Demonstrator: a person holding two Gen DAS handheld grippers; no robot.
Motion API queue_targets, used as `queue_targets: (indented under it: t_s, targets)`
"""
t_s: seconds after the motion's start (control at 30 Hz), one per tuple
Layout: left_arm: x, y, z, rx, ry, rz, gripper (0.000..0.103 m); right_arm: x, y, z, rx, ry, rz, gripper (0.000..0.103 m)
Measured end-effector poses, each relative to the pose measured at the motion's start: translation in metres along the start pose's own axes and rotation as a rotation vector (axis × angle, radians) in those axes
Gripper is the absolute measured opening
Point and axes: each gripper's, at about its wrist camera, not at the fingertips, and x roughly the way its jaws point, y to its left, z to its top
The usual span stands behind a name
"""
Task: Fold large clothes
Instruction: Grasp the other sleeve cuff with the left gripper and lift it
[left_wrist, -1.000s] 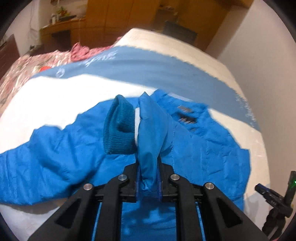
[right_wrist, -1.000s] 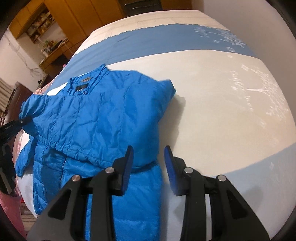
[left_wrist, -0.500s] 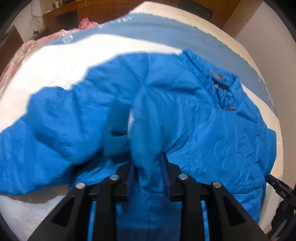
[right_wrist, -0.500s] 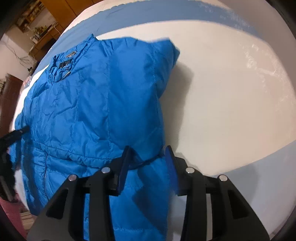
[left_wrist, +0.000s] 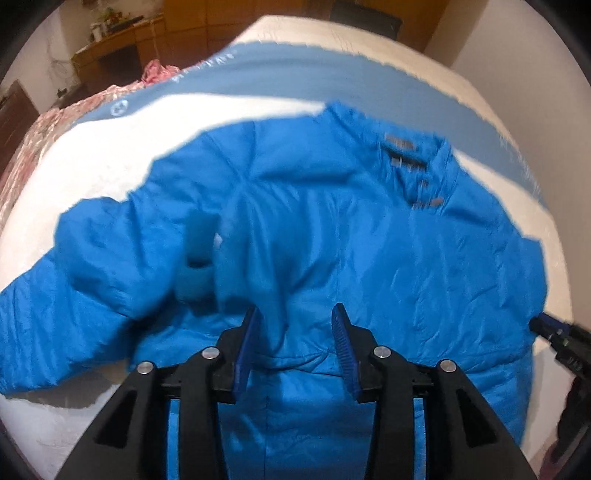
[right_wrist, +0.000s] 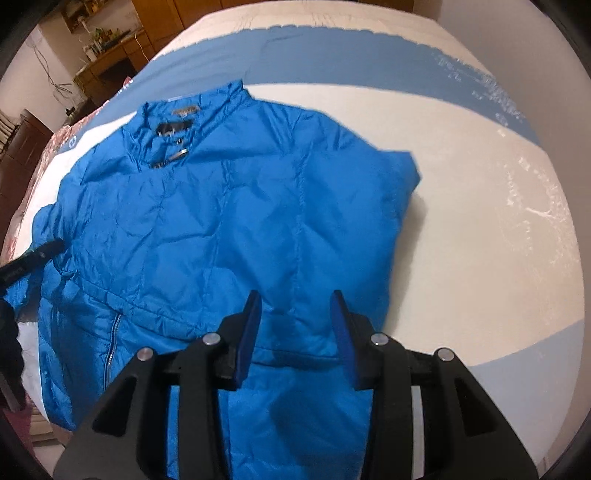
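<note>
A bright blue padded jacket (left_wrist: 369, 258) lies flat on the bed, collar at the far end. Its left sleeve, with a knit cuff (left_wrist: 195, 258), lies folded in over the body, blurred in the left wrist view. My left gripper (left_wrist: 295, 321) is open and empty just above the jacket's waist. The jacket (right_wrist: 221, 221) fills the right wrist view too. My right gripper (right_wrist: 295, 306) is open and empty above the waist near the jacket's right edge. The left gripper's tip (right_wrist: 40, 253) shows at the left edge there.
The bed has a white and blue cover (right_wrist: 480, 221). A pink floral quilt (left_wrist: 44, 129) lies at the far left. Wooden cabinets and a desk (left_wrist: 122, 40) stand behind the bed. A wall runs along the right side.
My left gripper carried the sleeve over the jacket's body, then opened and let it go. My right gripper moved over the jacket's waist, still open.
</note>
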Motion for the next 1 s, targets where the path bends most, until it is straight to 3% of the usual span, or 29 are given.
queue_targets:
  t_s: [0.1,0.33,0.47,0.53,0.63,0.8,1.0]
  targets:
    - [0.021,-0.002,-0.008,0.014,0.051,0.006,0.041,0.015,0.001,-0.002,0.003,0.023,-0.021,0.038]
    - [0.029,-0.001,-0.011,0.031,0.036,-0.009,0.042,0.038,-0.001,-0.002,0.023,0.041,-0.016,0.037]
    - [0.019,0.002,-0.008,0.002,0.056,-0.018,0.041,0.023,-0.007,0.002,0.049,0.042,0.027,0.037]
    - [0.004,0.002,-0.006,0.010,0.016,-0.018,0.041,0.007,-0.014,0.005,0.063,0.010,0.055,0.037]
    - [-0.010,-0.001,-0.001,0.019,-0.033,-0.024,0.043,-0.005,-0.016,0.013,0.055,-0.015,0.039,0.037]
    - [0.024,-0.003,-0.001,0.022,0.051,0.004,0.043,0.029,-0.009,0.015,0.047,0.072,0.003,0.037]
    - [0.030,-0.003,-0.008,0.040,0.022,-0.007,0.043,0.046,0.000,0.013,0.023,0.058,-0.043,0.038]
